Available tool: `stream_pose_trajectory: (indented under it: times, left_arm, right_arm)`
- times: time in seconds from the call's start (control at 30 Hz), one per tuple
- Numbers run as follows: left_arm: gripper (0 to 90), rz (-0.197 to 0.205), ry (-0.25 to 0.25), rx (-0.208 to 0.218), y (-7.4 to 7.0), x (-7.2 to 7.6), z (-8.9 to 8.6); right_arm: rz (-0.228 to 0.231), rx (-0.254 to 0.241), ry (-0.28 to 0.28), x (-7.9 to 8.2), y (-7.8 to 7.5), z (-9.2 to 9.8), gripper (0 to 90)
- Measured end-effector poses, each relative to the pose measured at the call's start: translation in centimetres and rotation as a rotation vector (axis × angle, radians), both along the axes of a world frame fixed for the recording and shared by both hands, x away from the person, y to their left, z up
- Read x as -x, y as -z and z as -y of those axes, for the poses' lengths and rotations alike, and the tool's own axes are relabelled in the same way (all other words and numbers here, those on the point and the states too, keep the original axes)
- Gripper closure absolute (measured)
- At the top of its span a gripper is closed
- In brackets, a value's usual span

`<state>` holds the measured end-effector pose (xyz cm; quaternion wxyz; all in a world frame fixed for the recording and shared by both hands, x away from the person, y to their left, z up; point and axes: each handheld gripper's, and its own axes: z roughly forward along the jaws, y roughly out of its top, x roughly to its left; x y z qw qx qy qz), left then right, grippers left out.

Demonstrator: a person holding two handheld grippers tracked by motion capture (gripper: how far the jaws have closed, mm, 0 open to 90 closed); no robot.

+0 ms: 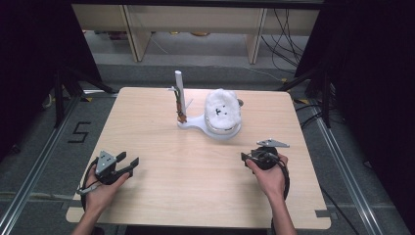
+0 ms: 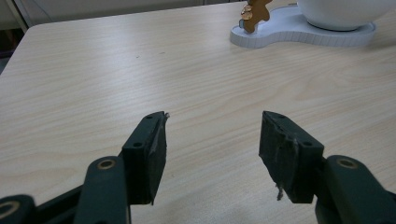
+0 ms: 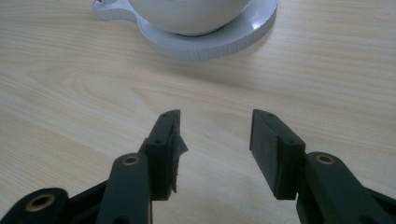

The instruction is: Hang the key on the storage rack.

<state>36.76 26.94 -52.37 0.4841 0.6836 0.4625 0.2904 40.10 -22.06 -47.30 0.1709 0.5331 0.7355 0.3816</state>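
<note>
A white base [image 1: 195, 125] stands at the far middle of the wooden table [image 1: 195, 186]. It carries a white bowl [image 1: 222, 128] heaped with white fluffy stuff [image 1: 222, 105] and an upright white post [image 1: 179, 90] with a small orange-brown piece [image 1: 181, 116] at its foot. My left gripper [image 1: 128, 164] is low over the near left of the table, open with nothing between its jaws. My right gripper [image 1: 247, 157] is at the near right, also open with nothing in it. In the left gripper view the gripper [image 2: 212, 128] faces the base [image 2: 299, 32] and the orange-brown piece [image 2: 254, 14]. In the right gripper view the gripper [image 3: 215, 123] faces the bowl [image 3: 187, 14].
Bare tabletop lies between the two grippers and the base. Beyond the table are light wooden furniture legs [image 1: 134, 34] and cables [image 1: 288, 44] on the floor. Dark curtains flank both sides. A black "5" [image 1: 78, 132] is marked on the floor at the left.
</note>
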Motion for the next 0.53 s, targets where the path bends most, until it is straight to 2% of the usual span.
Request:
stream_pose_trajectory:
  times: [0.07,0.37,0.53]
  left_arm:
    - [41.1,0.007,-0.002,0.000,-0.01,0.07,-0.01]
    - [41.0,0.008,-0.021,-0.004,-0.05,0.18,-0.02]
    - [41.0,0.009,-0.021,-0.003,-0.04,0.16,-0.02]
  right_arm:
    - [0.001,-0.013,0.000,-0.06,0.20,-0.09,53.2]
    - [-0.012,-0.009,0.005,0.06,0.45,-0.27,52.7]
    - [-0.001,-0.012,-0.009,-0.02,0.57,-0.26,52.5]
